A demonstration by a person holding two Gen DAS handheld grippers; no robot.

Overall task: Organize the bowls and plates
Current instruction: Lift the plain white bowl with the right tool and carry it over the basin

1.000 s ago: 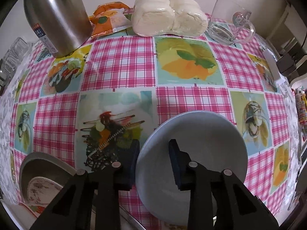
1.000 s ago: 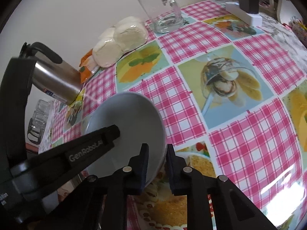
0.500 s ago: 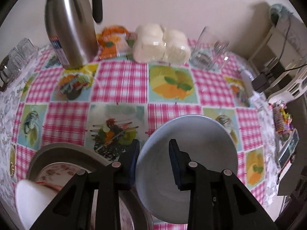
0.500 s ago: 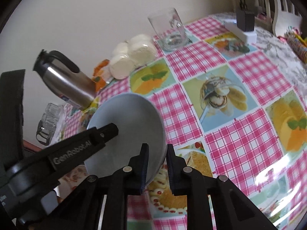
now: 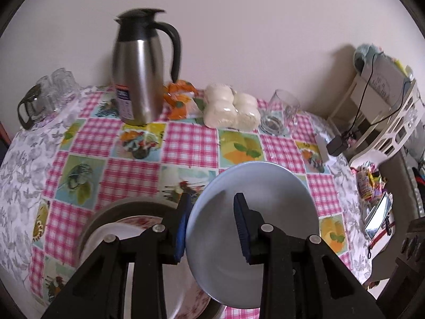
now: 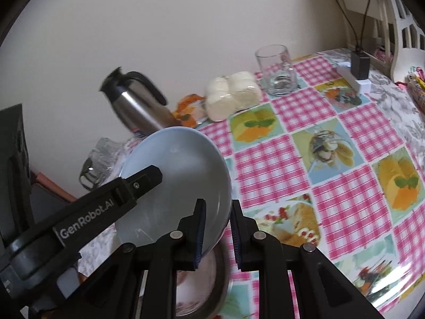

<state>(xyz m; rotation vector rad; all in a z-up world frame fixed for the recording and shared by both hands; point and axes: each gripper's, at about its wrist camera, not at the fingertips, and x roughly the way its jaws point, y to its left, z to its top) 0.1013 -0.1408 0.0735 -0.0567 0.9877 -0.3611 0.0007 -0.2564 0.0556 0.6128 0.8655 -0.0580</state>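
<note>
**Operator:** Report the state of both tools and the location of the workpiece.

**Inspector:** The pale blue bowl (image 5: 252, 239) was held clear of the checked tablecloth (image 5: 186, 143) by both tools at once. The left gripper (image 5: 212, 228) pointed steeply downward; its jaws were clamped on the bowl's left rim, one blue pad outside the wall and one inside. The right gripper (image 6: 216, 228) also angled downward, and its jaws were pinched nearly together on the bowl's near right rim, the thin wall between the pads.

**Operator:** Orientation of the bowl?

**Inspector:** Tilted. In the right wrist view its opening faced left and toward the camera, with the left tool's finger reaching across the interior.

**Operator:** What lay under it?

**Inspector:** A grey basin (image 5: 124, 207) at the near left edge of the table, containing a floral-patterned plate (image 5: 138, 222). The bowl hung above the basin's right side. Whether it touched the basin could not be determined.

**Operator:** Remaining items on the table?

**Inspector:** Along the far edge, left to right: a steel thermos jug (image 5: 140, 79), an orange packet (image 5: 180, 98), a wrapped pack of white buns (image 5: 231, 110), and an empty glass mug (image 5: 280, 111). A charger block (image 5: 336, 145) stood on a white strip at the far right. Clustered glasses (image 5: 50, 93) stood at the far left.
</note>
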